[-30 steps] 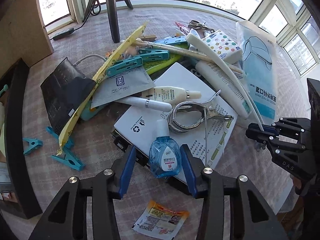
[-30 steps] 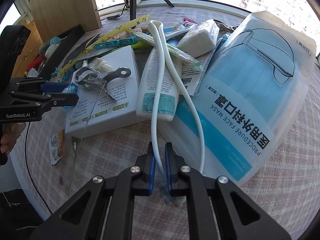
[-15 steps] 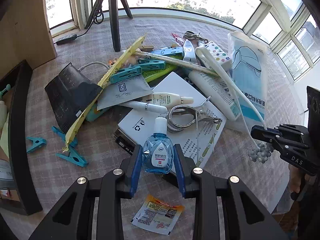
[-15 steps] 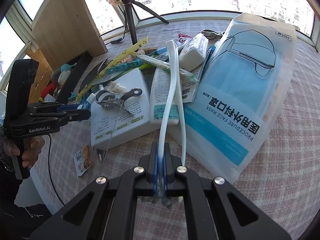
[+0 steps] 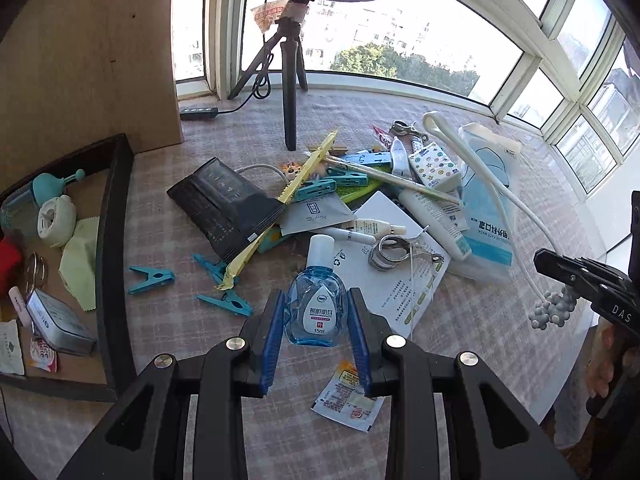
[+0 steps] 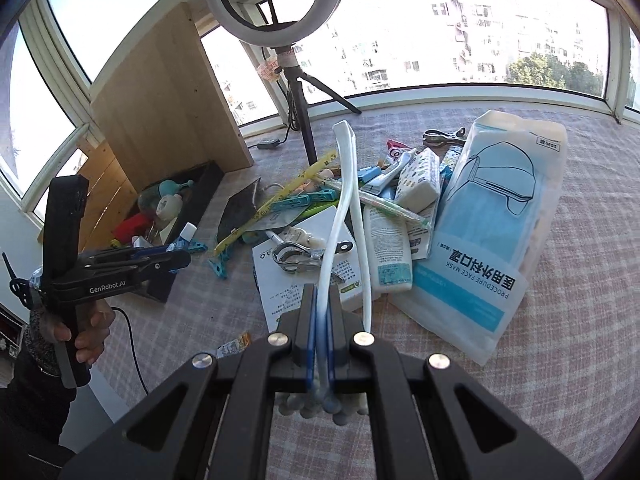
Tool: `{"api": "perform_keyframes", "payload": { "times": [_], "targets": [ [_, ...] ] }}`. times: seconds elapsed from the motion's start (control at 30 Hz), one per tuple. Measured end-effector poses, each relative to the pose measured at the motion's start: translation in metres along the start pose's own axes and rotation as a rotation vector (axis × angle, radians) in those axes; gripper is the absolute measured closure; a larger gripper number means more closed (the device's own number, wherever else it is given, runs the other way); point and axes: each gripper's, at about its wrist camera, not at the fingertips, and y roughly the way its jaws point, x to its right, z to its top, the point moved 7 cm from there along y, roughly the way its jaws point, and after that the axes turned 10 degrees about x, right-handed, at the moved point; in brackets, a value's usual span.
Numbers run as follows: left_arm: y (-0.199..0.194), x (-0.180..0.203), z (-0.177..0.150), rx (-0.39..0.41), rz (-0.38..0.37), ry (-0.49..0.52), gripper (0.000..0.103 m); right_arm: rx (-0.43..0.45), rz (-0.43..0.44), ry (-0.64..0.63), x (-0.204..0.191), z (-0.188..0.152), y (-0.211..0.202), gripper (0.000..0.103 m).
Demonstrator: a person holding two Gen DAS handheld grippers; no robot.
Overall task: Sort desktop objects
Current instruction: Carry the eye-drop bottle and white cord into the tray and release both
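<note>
Eye-drop bottle (image 5: 316, 307): blue, white-capped, upright between the blue pads of the left gripper (image 5: 315, 334), which is clenched on its sides; lifted clear of the tablecloth.
White looped massager (image 6: 345, 216): its two strands rise forward from the right gripper (image 6: 319, 340), whose pads are pinched tight on one strand.
Left view only: the massager's knobbly grey end (image 5: 551, 310) hangs just below the right gripper's fingertips; a small printed sachet (image 5: 347, 399) lies under the left gripper's right finger; a black tray (image 5: 114, 240) to the left holds a tin, a green cloth and a white round case.
Right view only: the person's hand (image 6: 86, 330) wrapped round the left gripper's handle; the mask pack (image 6: 492, 220) to the right, with its print readable.
Pile ahead of both: white booklet (image 5: 396, 276) with a metal clip (image 5: 394, 246) on it, white tube (image 6: 389, 252), teal pegs (image 5: 151, 278), black pouch (image 5: 228, 208).
Surface: pale checked tablecloth (image 6: 560, 340).
Room: curved bay of windows, ring light on a tripod (image 6: 272, 4), wooden panel (image 6: 164, 100) to the left.
</note>
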Motion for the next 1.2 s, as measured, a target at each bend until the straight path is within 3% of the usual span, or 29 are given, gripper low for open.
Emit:
{"api": "perform_keyframes", "payload": {
  "times": [0.27, 0.57, 0.9, 1.2],
  "targets": [
    [-0.057, -0.093, -0.006, 0.074, 0.112, -0.088, 0.074, 0.011, 0.131, -0.083, -0.102, 0.016, 0.026, 0.099],
    [-0.107, -0.229, -0.018, 0.105, 0.257, -0.204, 0.074, -0.049, 0.305, -0.075, -0.232, 0.024, 0.109, 0.099],
    [-0.117, -0.328, -0.015, 0.110, 0.328, -0.268, 0.074, -0.101, 0.264, -0.057, -0.297, 0.026, 0.196, 0.099],
    [-0.099, -0.366, -0.003, 0.105, 0.335, -0.288, 0.073, -0.110, 0.192, -0.086, -0.317, 0.034, 0.243, 0.098]
  ]
}}
